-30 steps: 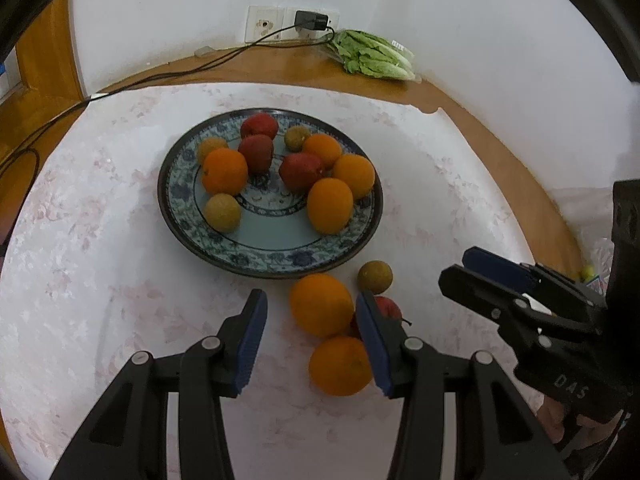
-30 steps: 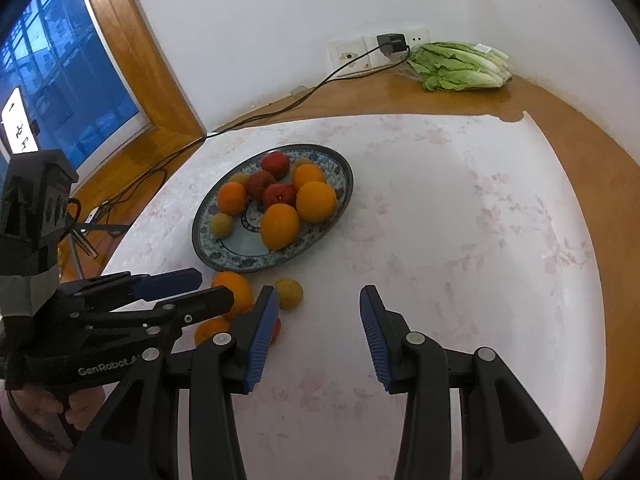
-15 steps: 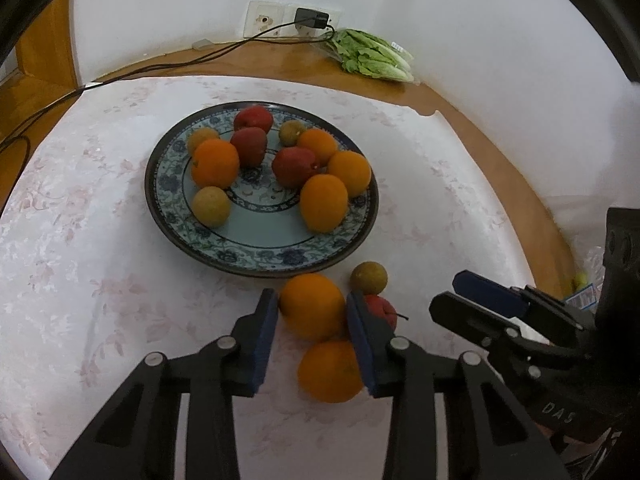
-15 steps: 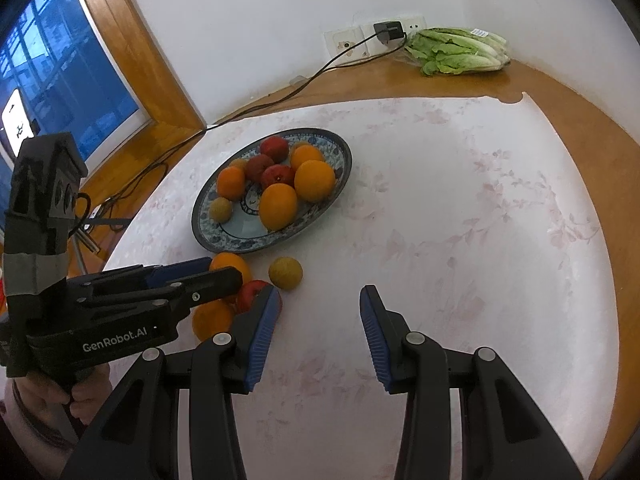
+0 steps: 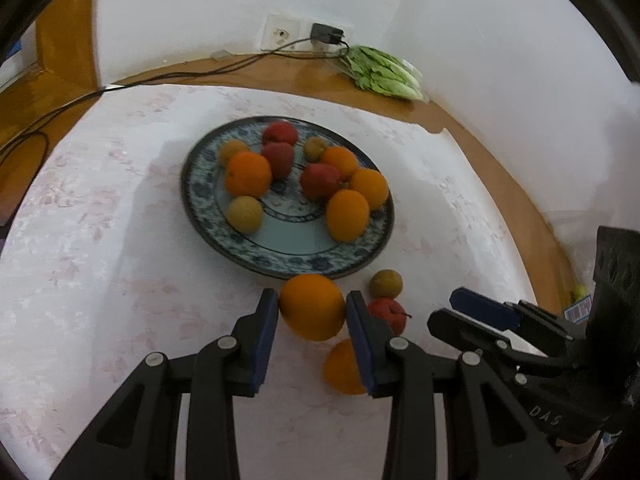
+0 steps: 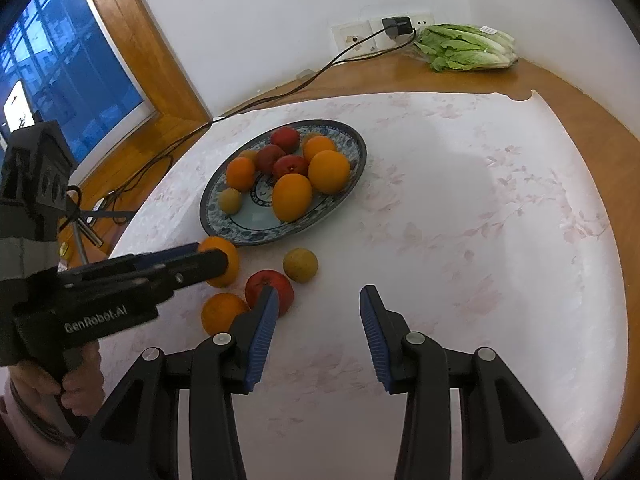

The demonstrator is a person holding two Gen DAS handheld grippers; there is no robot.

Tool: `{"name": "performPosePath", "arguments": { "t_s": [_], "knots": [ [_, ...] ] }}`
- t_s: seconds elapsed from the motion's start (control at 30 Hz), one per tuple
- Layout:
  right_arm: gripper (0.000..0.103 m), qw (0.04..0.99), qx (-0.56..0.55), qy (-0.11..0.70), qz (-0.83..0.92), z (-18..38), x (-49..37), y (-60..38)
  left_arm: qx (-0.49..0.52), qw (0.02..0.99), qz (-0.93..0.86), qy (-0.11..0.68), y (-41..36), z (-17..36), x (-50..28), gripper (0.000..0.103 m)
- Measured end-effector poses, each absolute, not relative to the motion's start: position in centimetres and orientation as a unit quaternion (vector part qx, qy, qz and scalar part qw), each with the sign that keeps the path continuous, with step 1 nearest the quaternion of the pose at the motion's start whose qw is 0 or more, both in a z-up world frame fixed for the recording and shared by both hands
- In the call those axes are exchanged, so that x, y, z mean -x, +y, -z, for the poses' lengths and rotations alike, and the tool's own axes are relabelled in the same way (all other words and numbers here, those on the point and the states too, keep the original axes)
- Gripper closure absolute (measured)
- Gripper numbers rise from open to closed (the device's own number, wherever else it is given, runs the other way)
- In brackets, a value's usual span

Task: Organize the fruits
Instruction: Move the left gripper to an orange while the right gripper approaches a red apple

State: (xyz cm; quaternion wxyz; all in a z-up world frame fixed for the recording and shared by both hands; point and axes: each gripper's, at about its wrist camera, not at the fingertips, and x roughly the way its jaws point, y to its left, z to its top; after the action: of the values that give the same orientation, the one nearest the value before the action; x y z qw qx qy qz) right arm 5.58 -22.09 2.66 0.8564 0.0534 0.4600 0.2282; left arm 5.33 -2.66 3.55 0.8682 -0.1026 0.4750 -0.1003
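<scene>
orange fruit (image 5: pixel 311 306) between blue-padded tongs (image 5: pixel 312 312); blue-and-white patterned plate (image 5: pixel 208 204); pink-flowered white cloth (image 5: pixel 120 280).

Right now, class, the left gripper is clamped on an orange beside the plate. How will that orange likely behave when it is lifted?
The orange is round, so it may roll if released on the flat tablecloth. It keeps its shape between the left gripper pads, suggesting it is firm. The pads grip near its widest part, so slipping seems unlikely.

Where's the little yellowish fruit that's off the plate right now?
The yellowish fruit lies on the tablecloth just outside the plate's near rim, beside the red apple, ahead of the right gripper.
</scene>
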Motion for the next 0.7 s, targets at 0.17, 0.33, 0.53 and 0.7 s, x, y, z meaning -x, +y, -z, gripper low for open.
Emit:
{"name": "performPosePath", "arguments": {
  "t_s": [0.17, 0.33, 0.53, 0.7],
  "knots": [
    [0.059, 0.852, -0.057, 0.466, -0.23, -2.3, -5.4, -21.5, 0.097, 0.876, 0.092, 0.463, -1.8, -3.9, -5.0, 0.066],
    [0.059, 0.85, -0.059, 0.467, -0.237, -2.1, -5.2, -20.8, 0.098, 0.881, 0.086, 0.455, -1.1, -4.0, -4.9, 0.066],
    [0.06, 0.845, -0.067, 0.474, -0.238, -1.3, -5.5, -20.5, 0.1, 0.883, 0.077, 0.452, -0.5, -4.0, -4.9, 0.066],
    [0.061, 0.847, -0.063, 0.47, -0.242, -1.3, -5.3, -20.1, 0.102, 0.882, 0.075, 0.454, -0.3, -3.8, -4.8, 0.066]
  ]
}}
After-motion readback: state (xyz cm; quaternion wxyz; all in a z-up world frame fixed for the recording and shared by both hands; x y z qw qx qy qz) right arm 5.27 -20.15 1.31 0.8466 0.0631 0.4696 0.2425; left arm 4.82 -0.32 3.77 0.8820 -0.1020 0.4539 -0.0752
